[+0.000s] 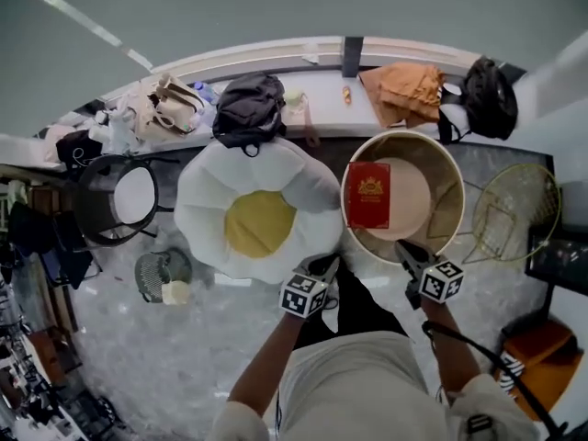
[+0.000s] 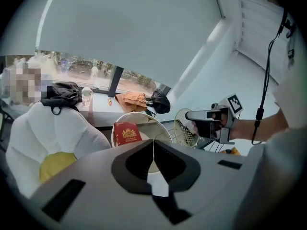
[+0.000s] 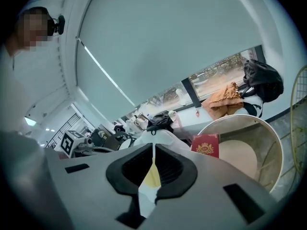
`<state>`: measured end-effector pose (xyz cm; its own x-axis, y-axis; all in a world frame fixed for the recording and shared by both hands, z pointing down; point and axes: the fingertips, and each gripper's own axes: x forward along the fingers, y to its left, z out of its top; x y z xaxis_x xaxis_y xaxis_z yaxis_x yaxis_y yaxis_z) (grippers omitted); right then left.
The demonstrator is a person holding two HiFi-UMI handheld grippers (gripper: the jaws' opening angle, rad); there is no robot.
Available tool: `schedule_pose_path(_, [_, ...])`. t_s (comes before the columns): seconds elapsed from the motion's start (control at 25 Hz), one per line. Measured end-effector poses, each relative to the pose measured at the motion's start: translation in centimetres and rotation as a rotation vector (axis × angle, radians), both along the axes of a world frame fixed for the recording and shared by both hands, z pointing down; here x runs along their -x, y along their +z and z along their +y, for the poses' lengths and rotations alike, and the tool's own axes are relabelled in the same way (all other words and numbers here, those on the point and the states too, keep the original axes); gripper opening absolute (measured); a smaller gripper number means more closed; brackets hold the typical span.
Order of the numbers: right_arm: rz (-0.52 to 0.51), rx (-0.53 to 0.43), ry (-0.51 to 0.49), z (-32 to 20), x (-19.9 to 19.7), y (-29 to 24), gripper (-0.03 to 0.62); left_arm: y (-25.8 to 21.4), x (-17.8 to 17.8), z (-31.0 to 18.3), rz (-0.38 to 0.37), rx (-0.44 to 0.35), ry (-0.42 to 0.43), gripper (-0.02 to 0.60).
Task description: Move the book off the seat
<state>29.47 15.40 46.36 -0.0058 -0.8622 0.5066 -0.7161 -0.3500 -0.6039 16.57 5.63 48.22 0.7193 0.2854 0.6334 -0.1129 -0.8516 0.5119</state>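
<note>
Both claws are pressed shut with nothing between them. My left claw (image 2: 153, 145) and my right claw (image 3: 153, 147) hover just short of the near rim of the round tub chair (image 1: 452, 175). I see the red book (image 1: 368, 195) at the left of its seat (image 1: 415, 200), against the inner wall, beside the egg-shaped cushion chair (image 1: 258, 211).

Right gripper (image 3: 153, 158): jaws closed together, nothing between them. Beyond them, a red book (image 3: 206, 147) rested inside the round chair (image 3: 259, 123), at the left of its seat. An orange cloth (image 3: 224, 98) and a black bag (image 3: 261, 83) lay on the windowsill (image 3: 190, 121) behind.
</note>
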Motion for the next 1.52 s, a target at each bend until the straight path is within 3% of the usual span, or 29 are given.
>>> schedule_pose_path(0.4, [0.055, -0.006, 0.086, 2.3, 7.5, -4.5, 0.046, -4.8, 8.2, 0.1, 0.068, -0.052, 0.064, 0.002])
schedule_pose_path(0.64, [0.081, -0.018, 0.15, 3.6, 14.0, -7.4, 0.046, -7.6, 15.0, 1.1, 0.094, -0.058, 0.139, 0.002])
schedule_pose_path(0.84, [0.106, -0.019, 0.211, 5.5, 18.6, -9.2, 0.046, -9.2, 18.4, 2.0, 0.117, -0.055, 0.218, 0.002])
schedule_pose_path(1.12, [0.127, -0.038, 0.303, 9.6, 21.6, -10.8, 0.047, -10.4, 19.8, 3.8, 0.144, -0.063, 0.293, 0.002])
schedule_pose_path(1.52, [0.173, -0.068, 0.309, 13.7, 20.6, -12.6, 0.046, -14.0, 18.1, 7.7, 0.24, -0.075, 0.297, 0.002])
